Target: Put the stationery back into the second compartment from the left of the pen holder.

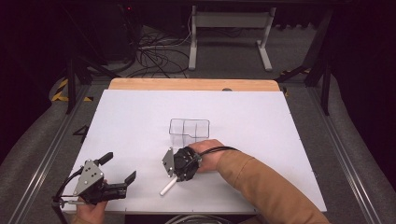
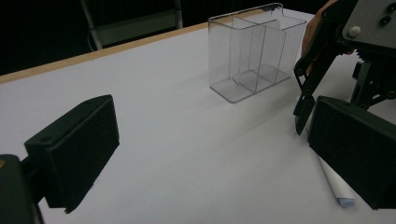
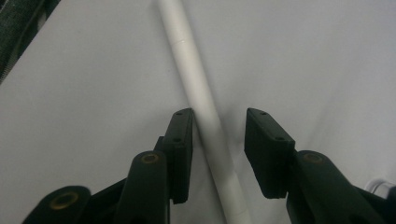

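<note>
**Closing in on the white marker near the front edge**

Straddling the white marker (image 3: pixel 205 116) with my right gripper (image 3: pixel 218 126), jaws pointed down at the white table (image 1: pixel 140 116). One pad sits touching or just beside the barrel, the other stands a little apart, so the fingers are spread around it with no pinch. The marker lies flat, well in from both corners near the table's front edge, one end poking out toward that edge from under the gripper in the high view. Clear divided container (image 1: pixel 189 128) stands upright just behind my right hand (image 1: pixel 208 151), toward the table's middle. Left gripper (image 1: pixel 119 170) rests by the front left corner, jaws spread wide, nothing between them
</note>
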A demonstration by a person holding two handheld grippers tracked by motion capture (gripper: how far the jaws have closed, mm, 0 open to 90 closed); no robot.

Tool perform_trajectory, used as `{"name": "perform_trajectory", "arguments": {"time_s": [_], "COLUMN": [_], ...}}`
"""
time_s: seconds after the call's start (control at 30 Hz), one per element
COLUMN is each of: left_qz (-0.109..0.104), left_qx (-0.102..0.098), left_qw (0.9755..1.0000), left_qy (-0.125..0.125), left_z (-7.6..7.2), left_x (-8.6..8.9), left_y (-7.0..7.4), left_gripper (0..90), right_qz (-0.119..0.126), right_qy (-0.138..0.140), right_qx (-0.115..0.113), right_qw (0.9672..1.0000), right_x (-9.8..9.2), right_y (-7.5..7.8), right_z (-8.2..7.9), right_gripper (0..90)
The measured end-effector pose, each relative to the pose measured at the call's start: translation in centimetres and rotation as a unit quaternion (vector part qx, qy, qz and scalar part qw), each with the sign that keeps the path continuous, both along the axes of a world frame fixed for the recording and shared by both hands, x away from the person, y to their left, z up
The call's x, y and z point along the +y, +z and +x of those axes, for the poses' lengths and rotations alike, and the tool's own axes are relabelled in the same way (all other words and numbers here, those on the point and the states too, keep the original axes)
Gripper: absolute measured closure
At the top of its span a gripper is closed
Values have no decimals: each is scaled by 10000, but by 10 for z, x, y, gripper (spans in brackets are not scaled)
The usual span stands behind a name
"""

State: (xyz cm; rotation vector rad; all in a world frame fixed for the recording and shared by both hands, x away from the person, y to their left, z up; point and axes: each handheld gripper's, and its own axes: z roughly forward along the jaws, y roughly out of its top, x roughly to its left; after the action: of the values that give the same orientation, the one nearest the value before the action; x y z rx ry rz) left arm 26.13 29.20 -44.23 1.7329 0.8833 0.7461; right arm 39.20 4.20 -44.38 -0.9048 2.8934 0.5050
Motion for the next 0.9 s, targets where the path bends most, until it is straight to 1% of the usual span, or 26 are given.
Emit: {"name": "perform_trajectory", "arguments": {"time_s": [0.07,0.23,0.43,0.5,0.9], "left_qz": [9,23,28,34,41], "left_qx": [-11,9,6,4,8], "left_qw": [10000,10000,10000,10000,10000], "left_qy": [2,0,0,-3,-2], "left_z": [0,0,0,0,0], "left_x": [0,0,0,0,0], "left_y": [0,0,0,0,0], "left_gripper": [28,28,29,28,28], "right_qz": [-12,-14,-60,-77,-132], "right_qy": [60,107,243,280,392], "right_qx": [-46,-39,-43,-54,-43], "right_qw": [10000,9999,9997,9996,9991], "right_x": [1,2,2,2,2], "right_y": [-1,-1,-1,-1,-1], "right_z": [0,-1,-2,-3,-3], "right_gripper": [632,645,709,717,759]}}
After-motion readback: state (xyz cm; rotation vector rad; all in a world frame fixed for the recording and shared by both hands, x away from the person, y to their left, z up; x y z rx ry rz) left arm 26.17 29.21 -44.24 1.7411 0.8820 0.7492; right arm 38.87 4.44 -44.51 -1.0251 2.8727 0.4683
